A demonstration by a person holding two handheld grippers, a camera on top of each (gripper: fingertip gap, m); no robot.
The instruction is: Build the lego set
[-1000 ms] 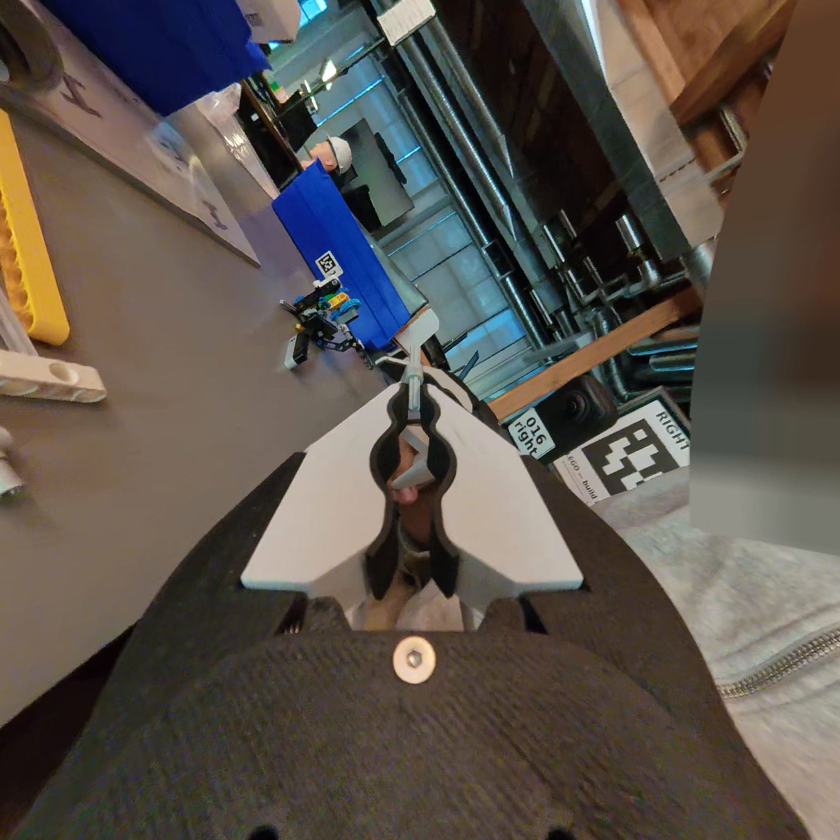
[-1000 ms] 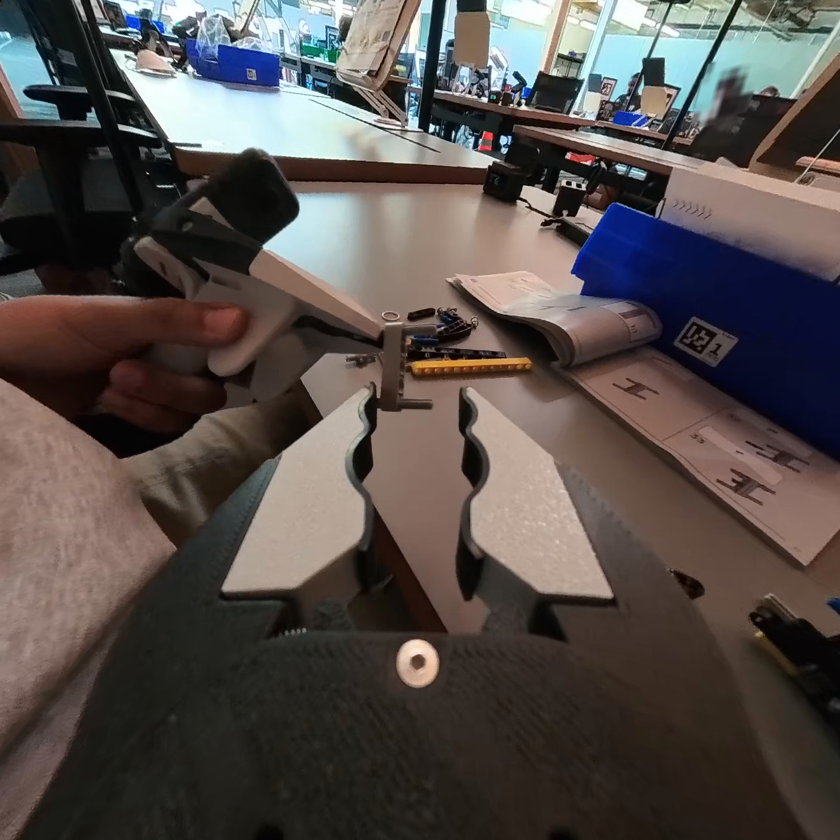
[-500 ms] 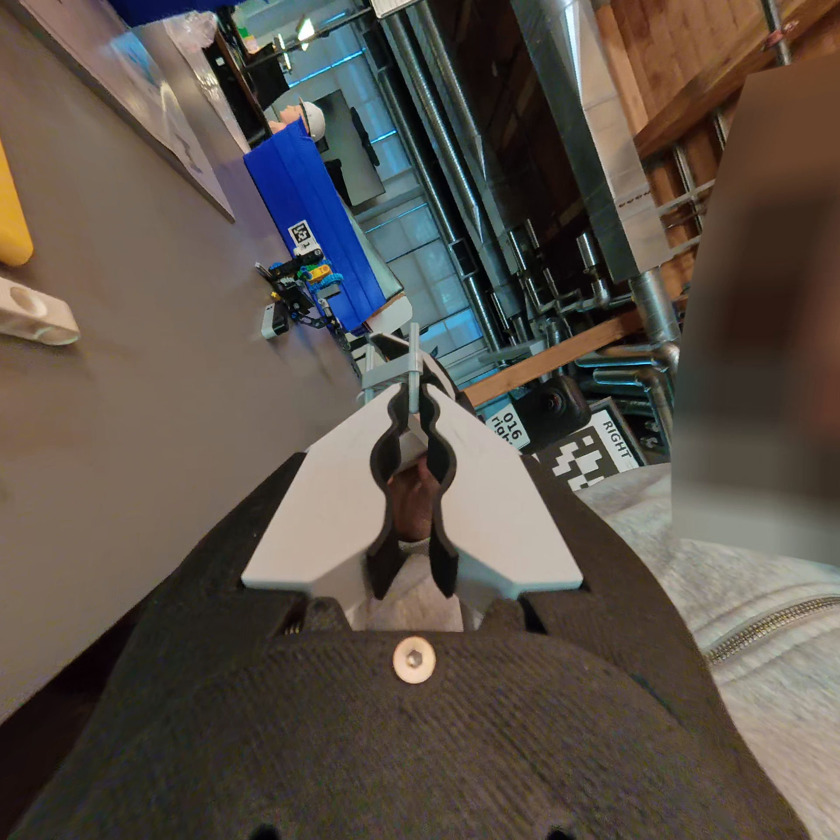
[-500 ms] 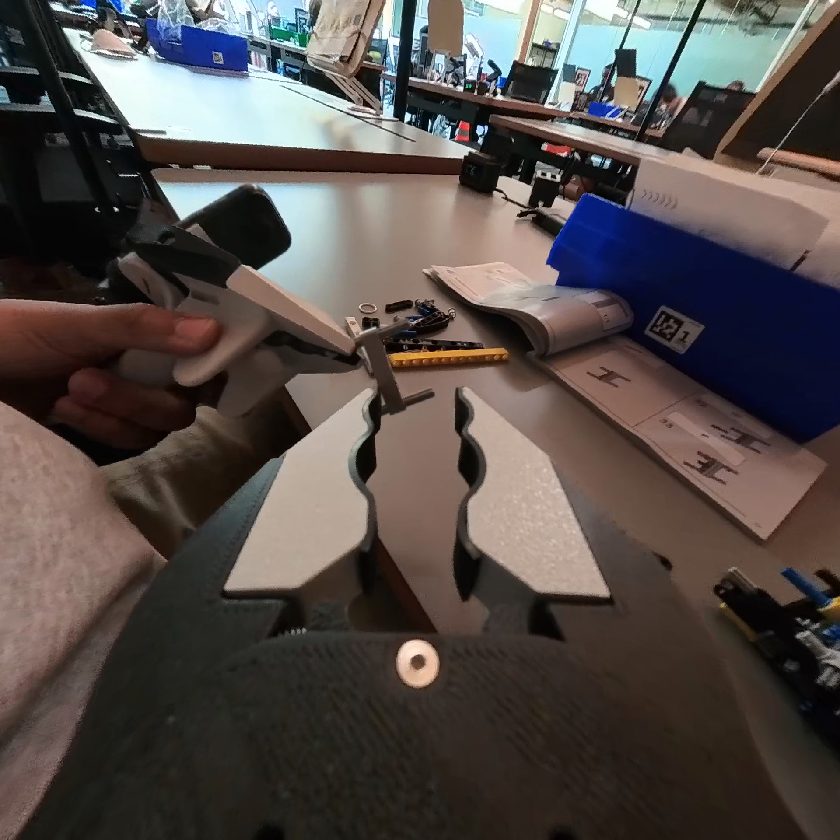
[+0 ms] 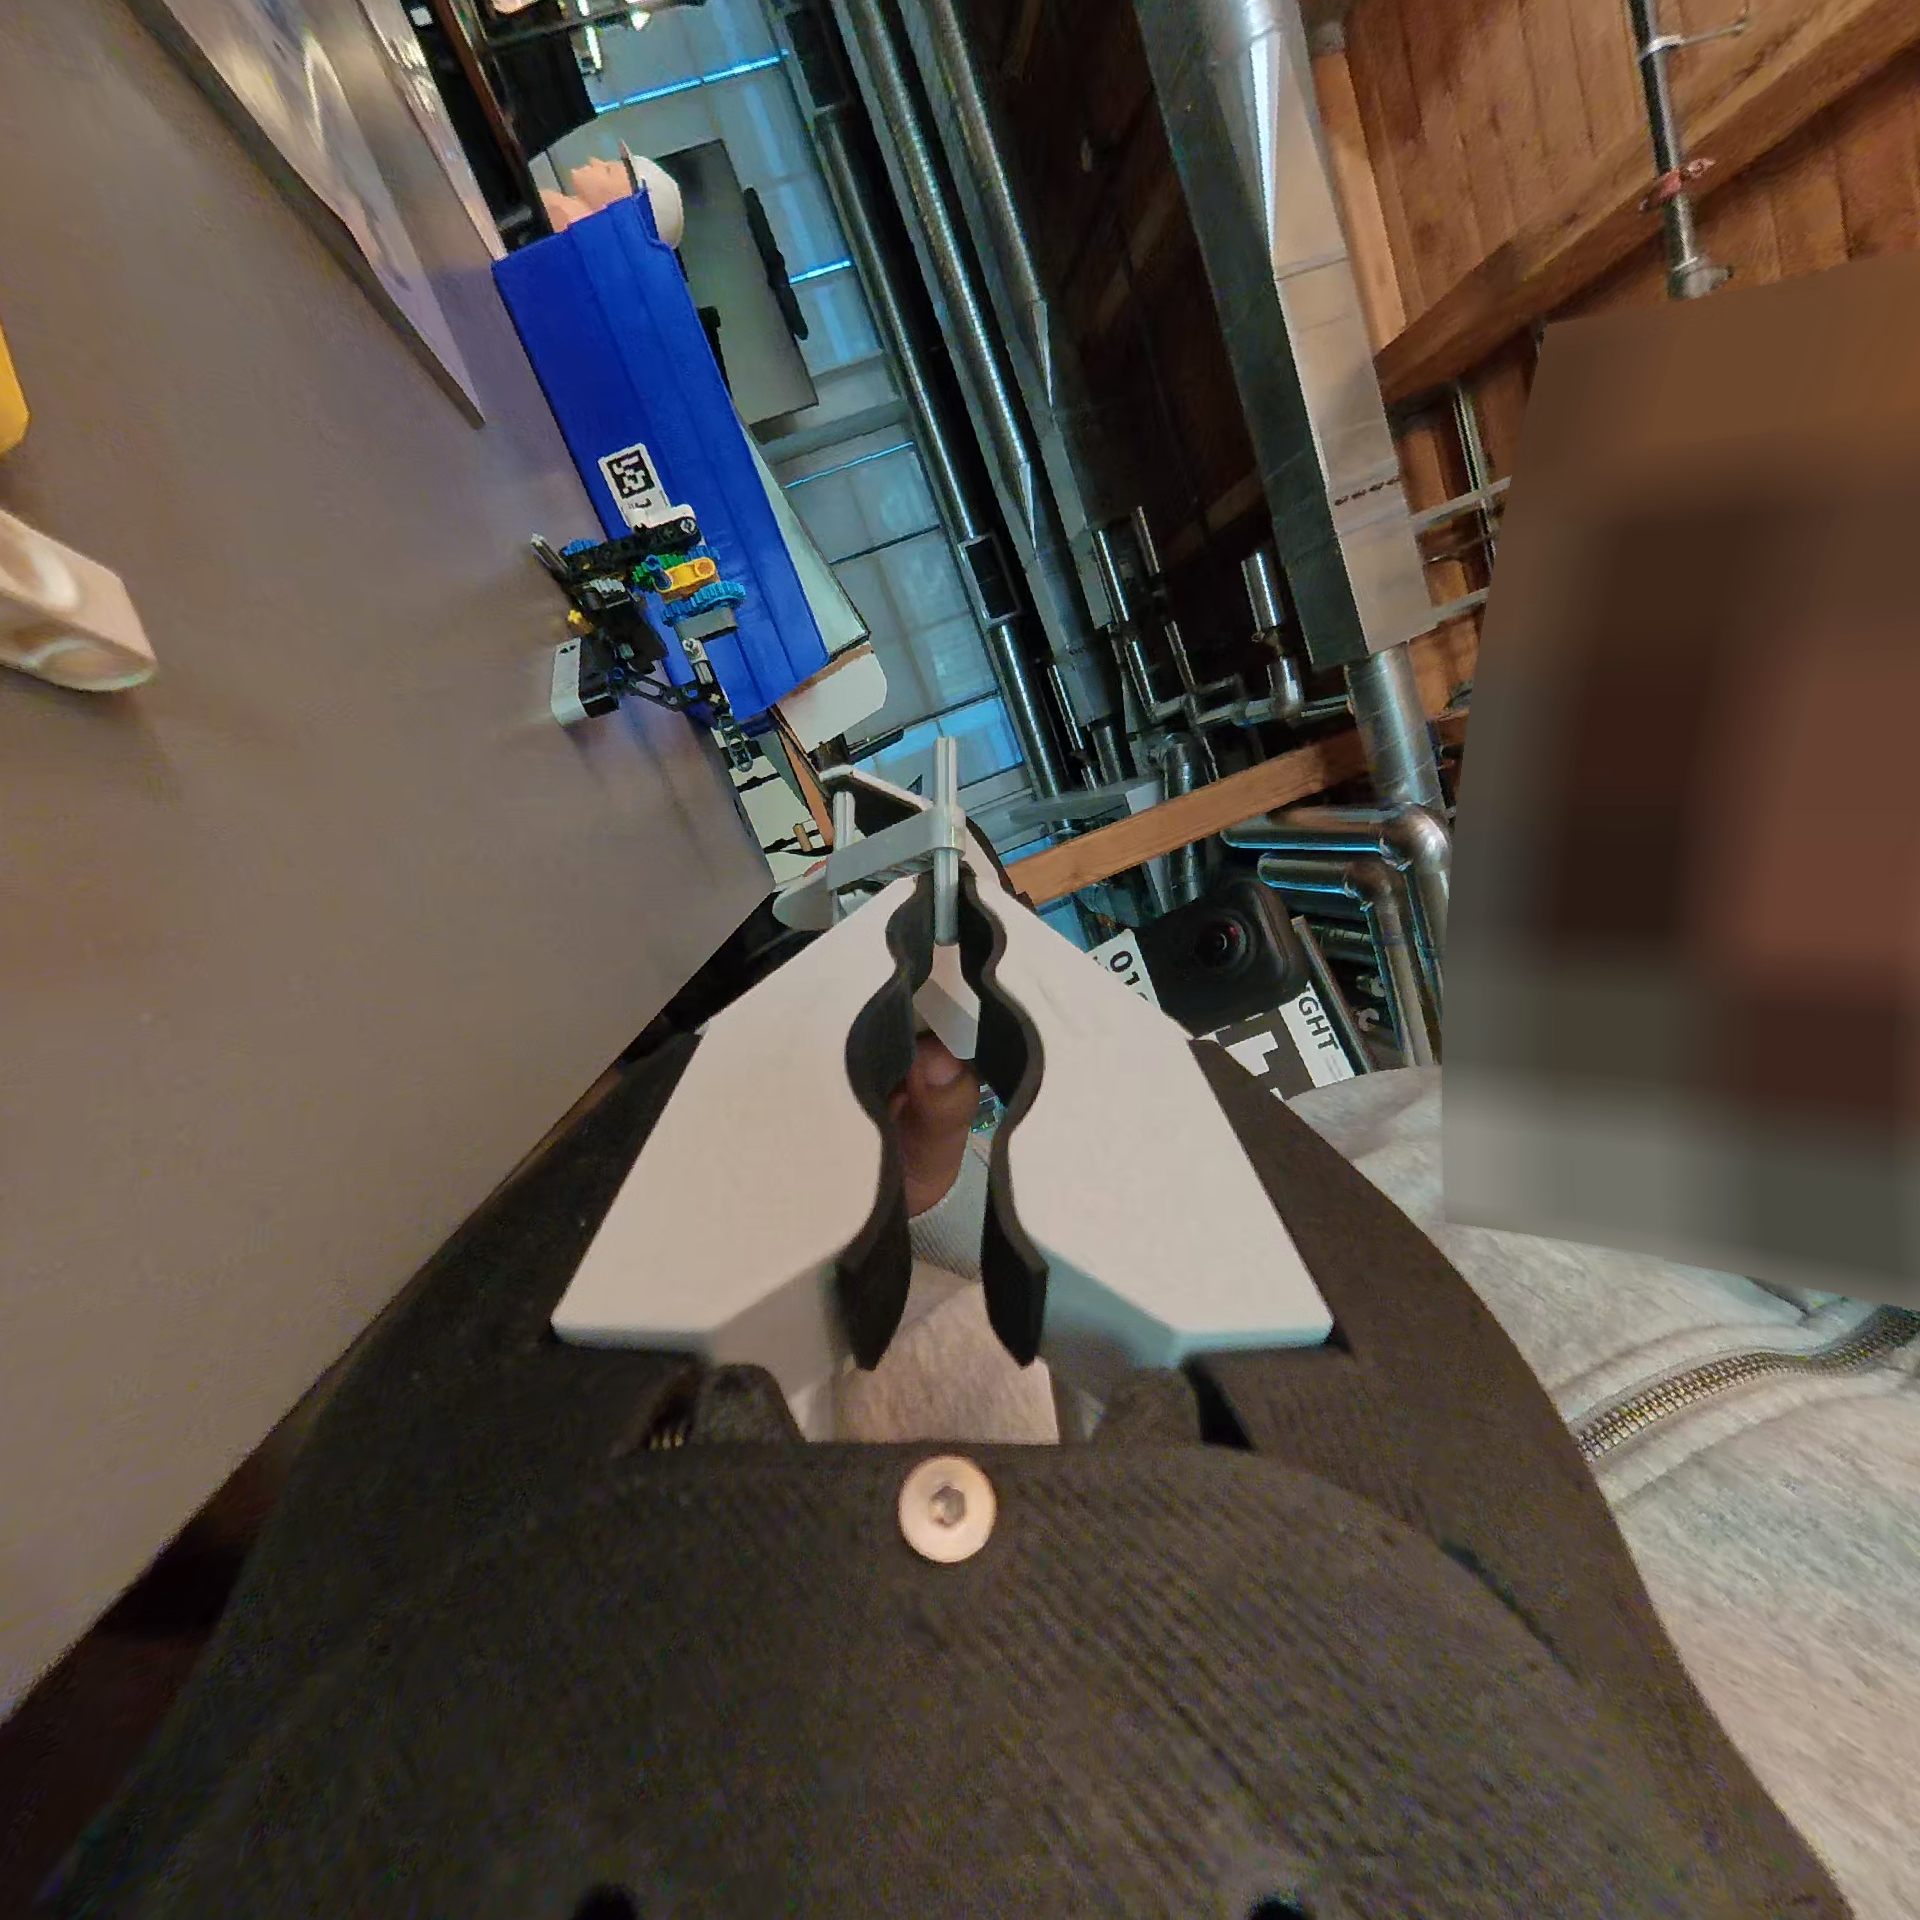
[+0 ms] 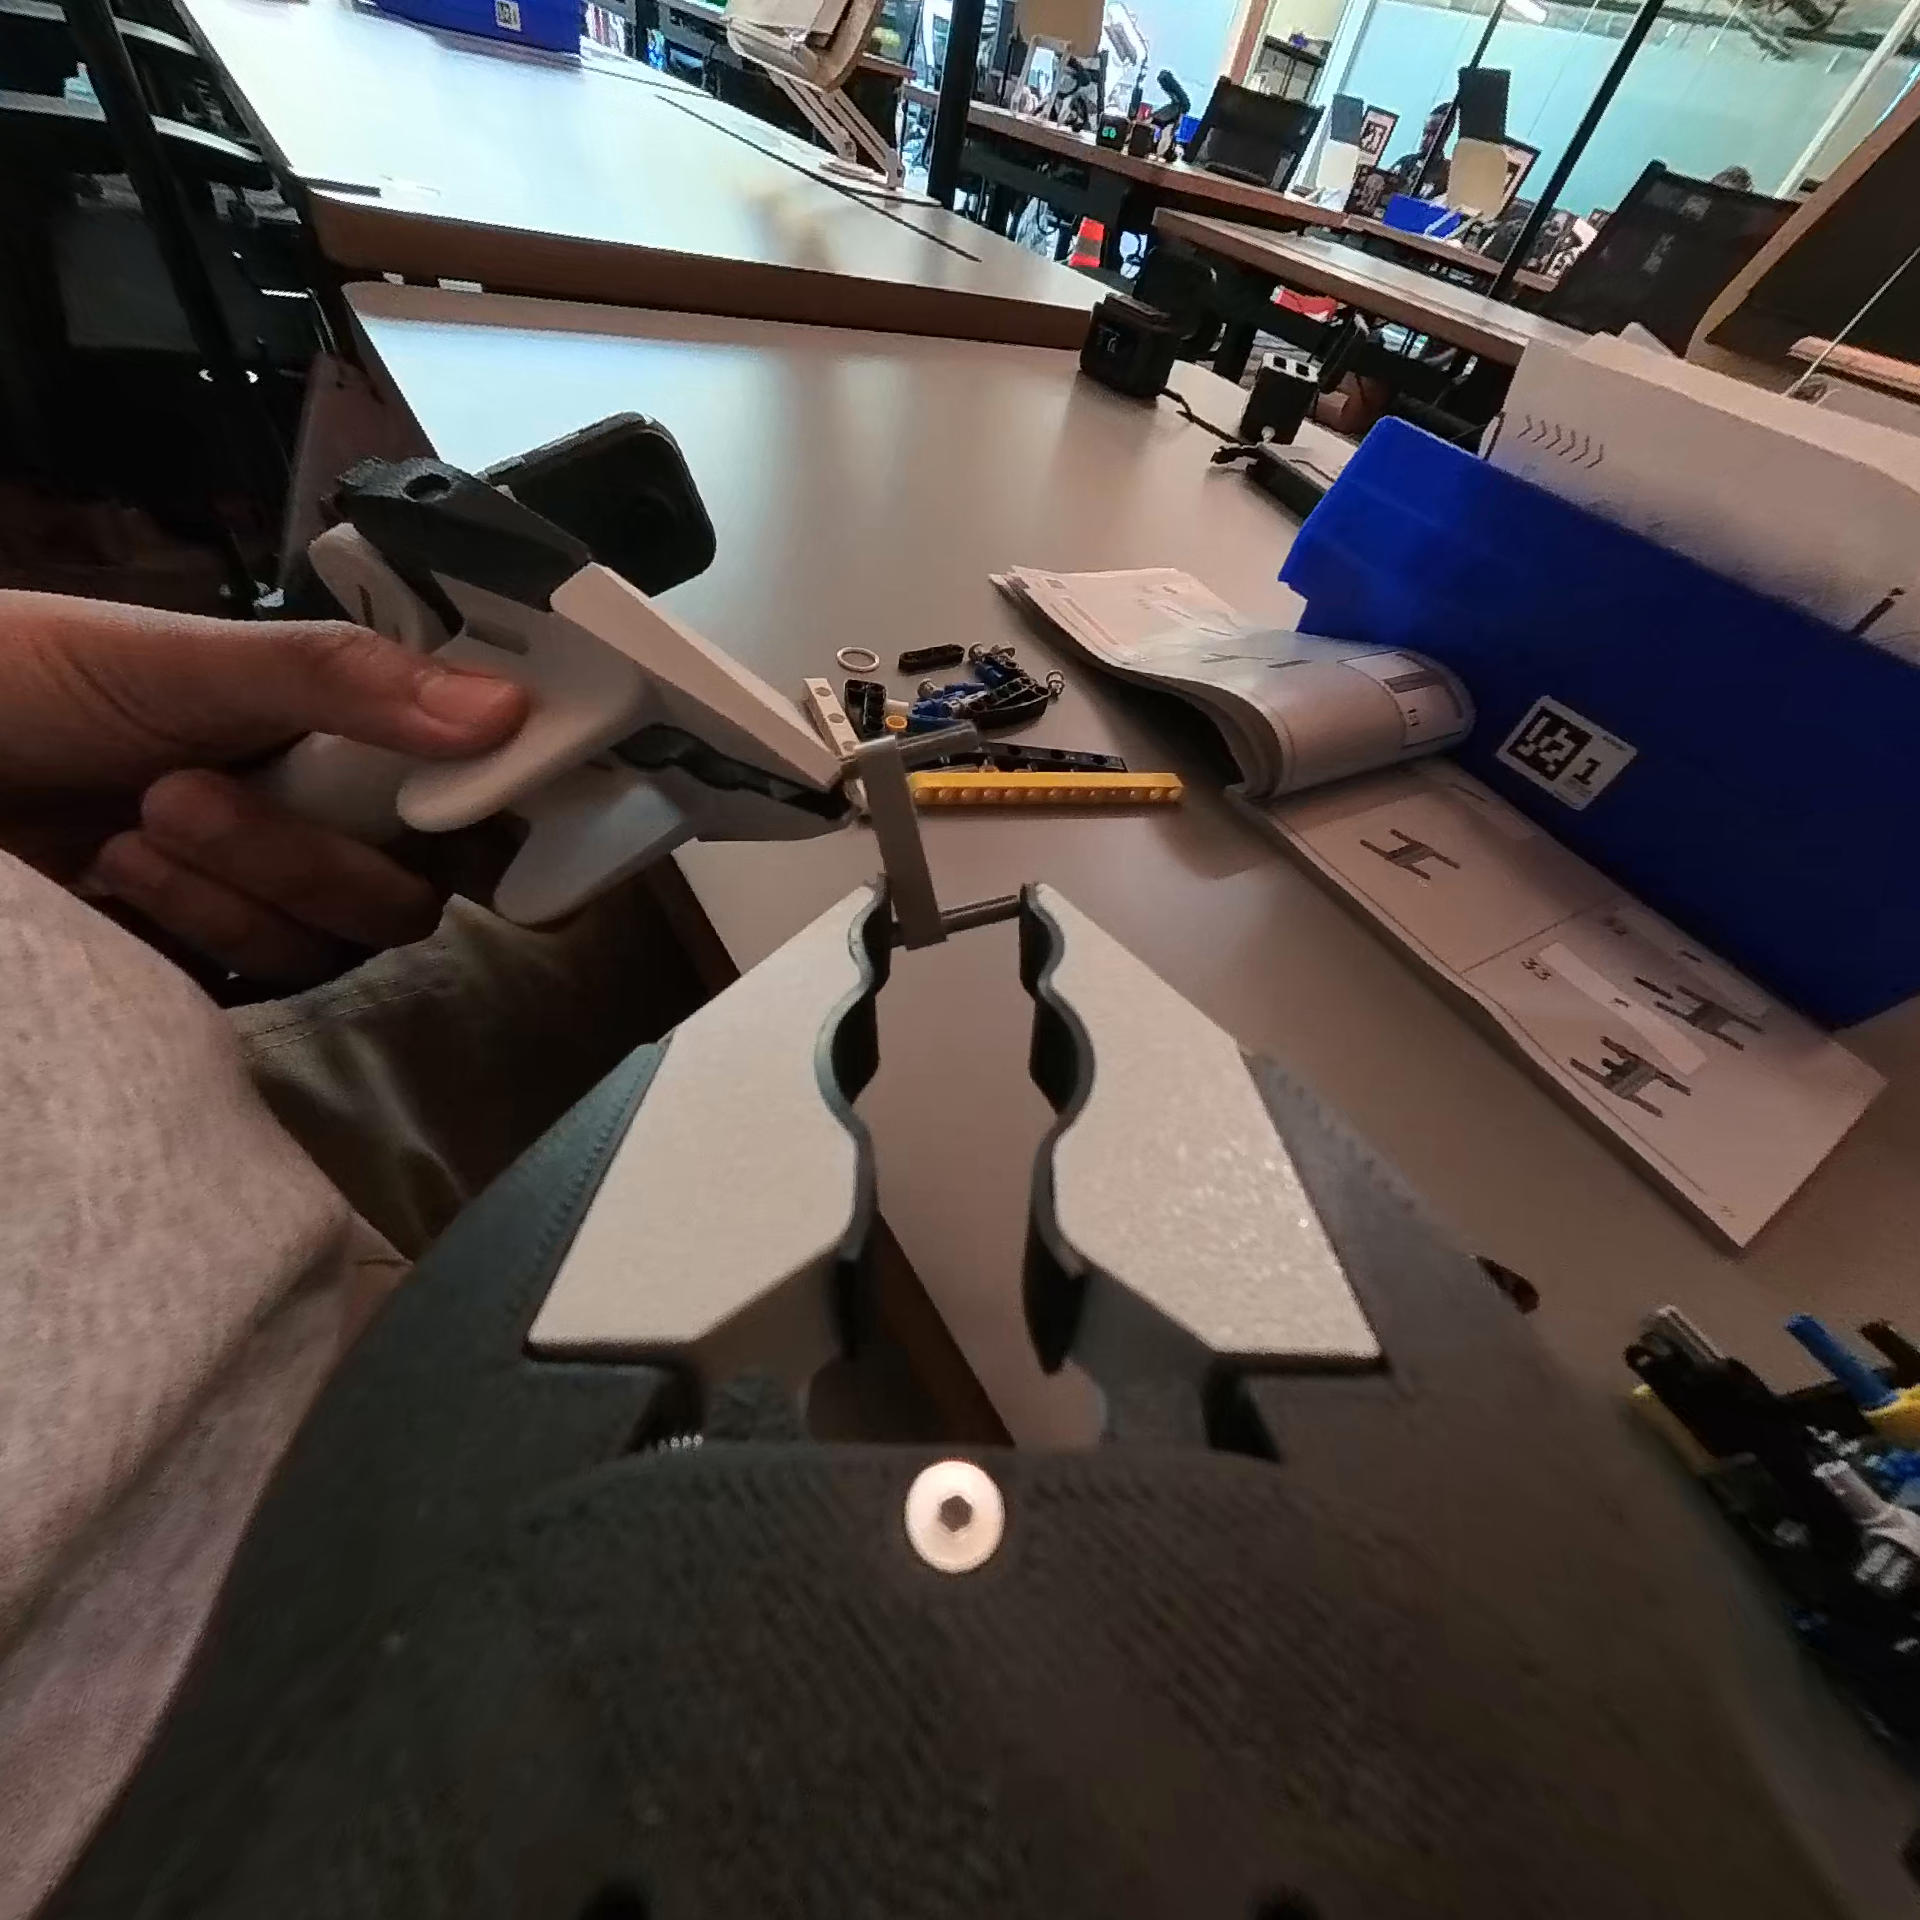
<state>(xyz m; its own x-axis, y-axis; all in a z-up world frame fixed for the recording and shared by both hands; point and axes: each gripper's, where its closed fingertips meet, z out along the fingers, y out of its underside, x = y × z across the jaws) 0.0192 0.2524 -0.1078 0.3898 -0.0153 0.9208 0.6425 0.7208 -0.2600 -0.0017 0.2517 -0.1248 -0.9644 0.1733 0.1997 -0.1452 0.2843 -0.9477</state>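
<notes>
My left gripper (image 5: 940,909) is shut on a grey lego beam (image 5: 894,857) with a thin grey axle (image 5: 943,800) through it, held in the air off the table edge. In the right wrist view the left gripper (image 6: 844,805) holds the same beam (image 6: 902,831) tilted, upper end in its jaws. A second axle (image 6: 977,909) sticks out sideways from the beam's lower end. It lies between the fingertips of my right gripper (image 6: 956,914), which is open around it. The partly built model (image 5: 634,623) stands on the table and shows at the right wrist view's lower right (image 6: 1808,1444).
Loose small pieces (image 6: 956,691) and a long yellow beam (image 6: 1044,790) lie on the table beyond the grippers. An instruction booklet (image 6: 1299,686) and open pages (image 6: 1558,997) lie in front of a blue bin (image 6: 1662,727). A white beam (image 5: 62,623) lies at the left edge. Only a small space, under 4 cm, lies between the two pairs of fingers.
The left gripper has tilted the grey beam and brought it closer. The beam's lower axle now sits between the right fingertips, whose gap has narrowed a little.
</notes>
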